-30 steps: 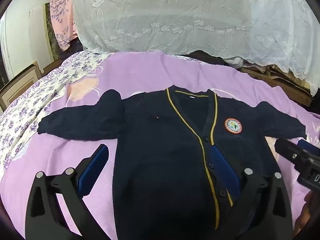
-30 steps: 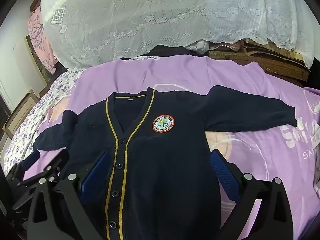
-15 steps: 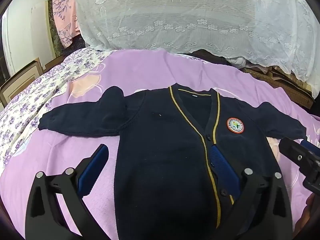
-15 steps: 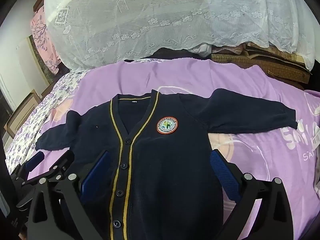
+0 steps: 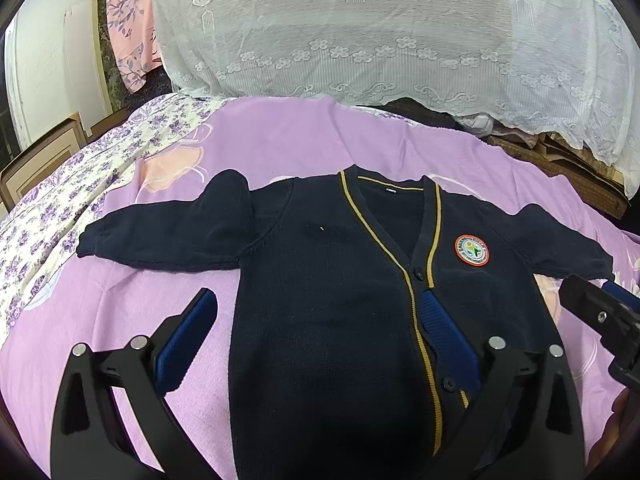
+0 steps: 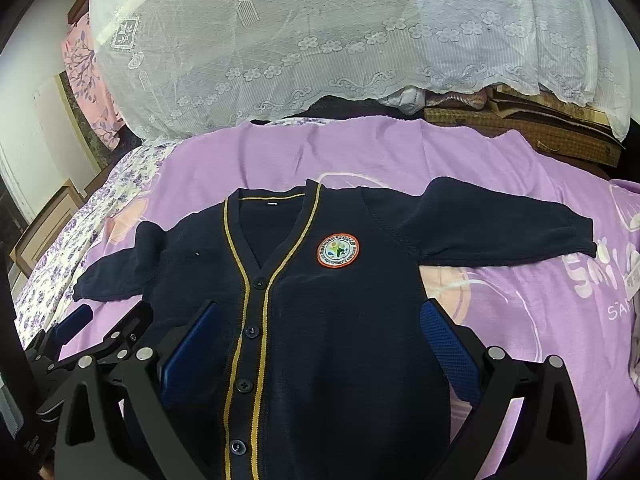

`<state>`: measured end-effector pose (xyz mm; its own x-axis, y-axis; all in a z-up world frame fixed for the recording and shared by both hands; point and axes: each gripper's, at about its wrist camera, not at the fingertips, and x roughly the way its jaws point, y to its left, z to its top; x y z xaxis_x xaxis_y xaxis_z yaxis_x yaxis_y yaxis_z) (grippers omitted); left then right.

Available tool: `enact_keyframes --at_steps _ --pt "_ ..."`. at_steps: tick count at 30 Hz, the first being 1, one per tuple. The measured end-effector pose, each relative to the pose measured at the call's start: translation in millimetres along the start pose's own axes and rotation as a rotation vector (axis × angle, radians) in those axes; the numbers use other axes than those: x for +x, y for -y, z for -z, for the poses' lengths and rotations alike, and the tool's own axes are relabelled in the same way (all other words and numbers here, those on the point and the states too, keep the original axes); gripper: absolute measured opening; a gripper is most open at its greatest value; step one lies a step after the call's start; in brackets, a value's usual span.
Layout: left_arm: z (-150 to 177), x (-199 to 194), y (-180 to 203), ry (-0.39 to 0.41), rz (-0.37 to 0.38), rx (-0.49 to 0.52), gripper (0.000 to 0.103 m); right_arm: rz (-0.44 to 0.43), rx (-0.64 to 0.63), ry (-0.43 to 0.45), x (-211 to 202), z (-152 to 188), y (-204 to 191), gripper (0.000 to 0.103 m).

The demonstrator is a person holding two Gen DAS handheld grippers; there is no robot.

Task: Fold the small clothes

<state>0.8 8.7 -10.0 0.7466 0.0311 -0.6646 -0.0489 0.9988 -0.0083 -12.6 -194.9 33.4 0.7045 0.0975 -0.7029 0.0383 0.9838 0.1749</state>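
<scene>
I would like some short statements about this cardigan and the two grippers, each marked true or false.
1. The navy cardigan lies flat with its front up. True.
2. Both sleeves are folded over the chest. False: they spread outward on the purple sheet.
3. The left gripper is shut on a sleeve. False: it is open and holds nothing.
4. The right gripper is open. True.
5. The round badge is beside the yellow trim. True.
</scene>
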Motion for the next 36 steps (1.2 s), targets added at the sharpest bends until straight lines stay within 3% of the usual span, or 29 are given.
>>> enact_keyframes --at_steps 36 --pt "3.8 2.1 -1.1 -0.017 0.007 -0.011 0.099 -0.006 0.004 0.003 -1.4 -0.3 -1.9 0.1"
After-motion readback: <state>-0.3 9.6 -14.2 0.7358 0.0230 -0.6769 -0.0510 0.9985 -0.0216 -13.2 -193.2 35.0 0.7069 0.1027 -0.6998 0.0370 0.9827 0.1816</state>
